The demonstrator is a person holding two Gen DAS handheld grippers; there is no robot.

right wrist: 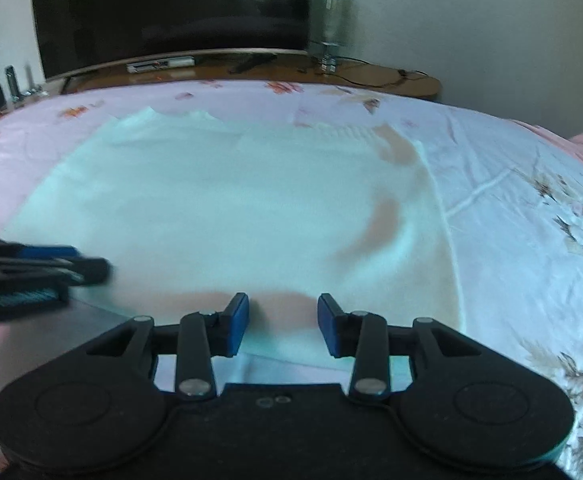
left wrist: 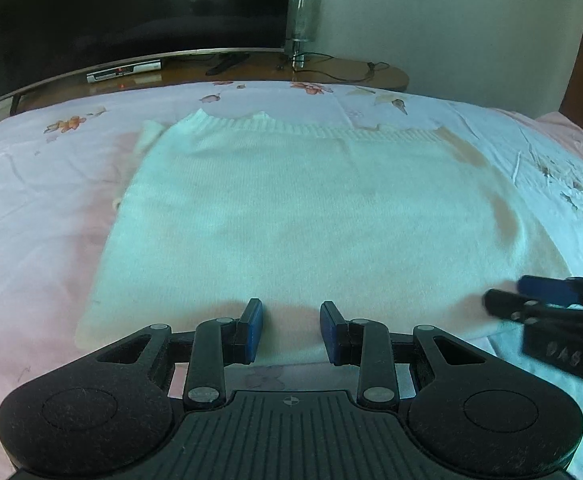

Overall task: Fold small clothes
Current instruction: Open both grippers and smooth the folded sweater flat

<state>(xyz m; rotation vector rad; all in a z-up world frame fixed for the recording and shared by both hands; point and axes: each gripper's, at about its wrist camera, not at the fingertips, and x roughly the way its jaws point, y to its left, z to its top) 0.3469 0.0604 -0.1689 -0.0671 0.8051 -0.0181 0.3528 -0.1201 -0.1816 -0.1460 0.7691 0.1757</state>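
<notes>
Sweater (left wrist: 291,216), white knit, lies flat on floral bed sheet (left wrist: 31,200). Left hand-held gripper (left wrist: 290,330) & right hand-held gripper (right wrist: 282,326) both gape wide at its near hem, holding nothing.

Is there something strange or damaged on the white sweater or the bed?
Nothing looks damaged or spilled. The white sweater lies flat on the floral bedsheet. Brownish curved marks near its right edge are too blurred to tell stain from shadow. Both grippers are open at its near edge.
</notes>
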